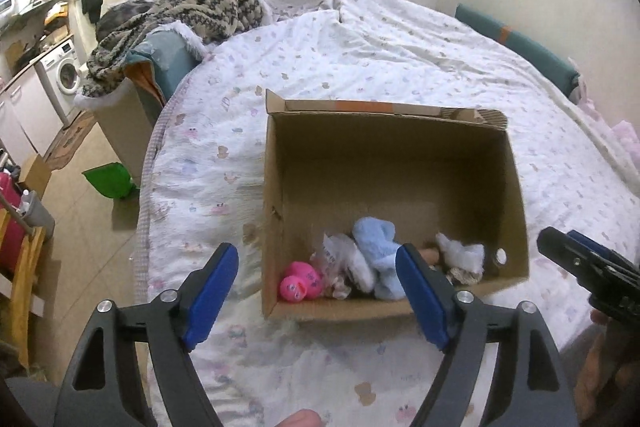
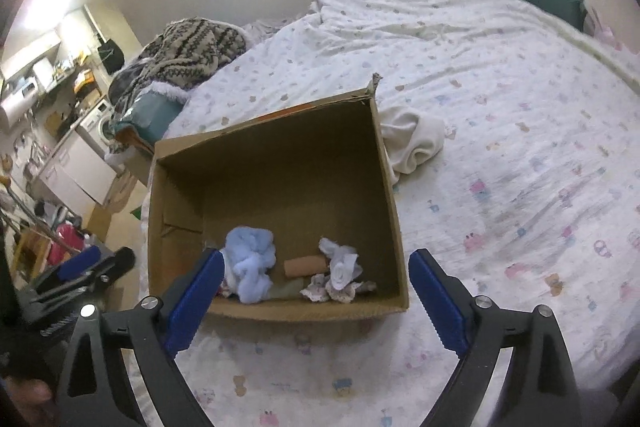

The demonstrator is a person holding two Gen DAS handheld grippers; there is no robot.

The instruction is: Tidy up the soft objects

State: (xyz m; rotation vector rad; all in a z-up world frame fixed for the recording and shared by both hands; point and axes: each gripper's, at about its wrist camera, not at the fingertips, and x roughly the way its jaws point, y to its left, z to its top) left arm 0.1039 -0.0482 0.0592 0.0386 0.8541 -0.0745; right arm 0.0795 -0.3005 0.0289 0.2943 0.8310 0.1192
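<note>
Bed [image 1: 400,39] with printed white sheet fills the room's middle; washing machine [image 1: 64,75] and counters far left of the left claw [image 1: 316,291], wall beyond. Cardboard box [image 2: 392,195] sits on the sheet just ahead of both claws, open top up, long axis across the left view. Soft toys lie at its near wall: blue plush [image 2: 250,267], pink duck [image 1: 300,281], white sock [image 2: 344,263]. White cloth [image 2: 416,143] beyond the right claw [image 2: 316,299], touching the box. Both claws spread, holding nothing.
</note>
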